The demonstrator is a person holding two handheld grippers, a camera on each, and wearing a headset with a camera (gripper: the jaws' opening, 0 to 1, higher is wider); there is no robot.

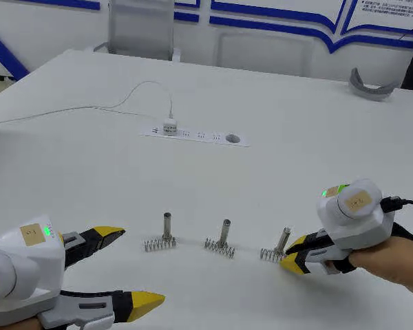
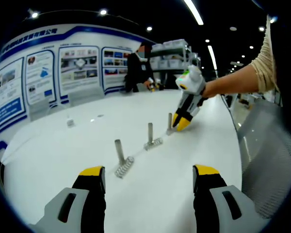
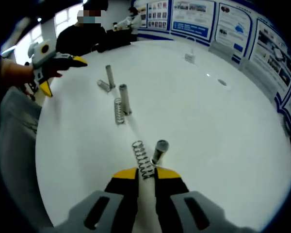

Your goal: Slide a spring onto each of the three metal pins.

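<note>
Table [image 1: 89, 158]: white, smooth, satin sheen. Mid pin [image 1: 226, 230]: dull grey metal, smooth. Left pin [image 1: 167, 225] & right pin [image 1: 283, 238] either side of it: same. Left spring [image 1: 160, 244], mid spring [image 1: 219, 247], right spring [image 1: 270, 255]: shiny bare metal wire. Left gripper [image 1: 134, 267], right gripper [image 1: 290, 259]: matt white plastic shells, black jaws, yellow tips.

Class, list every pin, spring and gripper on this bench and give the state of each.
left pin: standing, bare.
middle pin: standing, bare.
right pin: standing, bare.
left spring: lying by its pin, not on it.
middle spring: lying by its pin.
right spring: lying, one end gripped.
left gripper: open, empty.
right gripper: shut on right spring.
</note>
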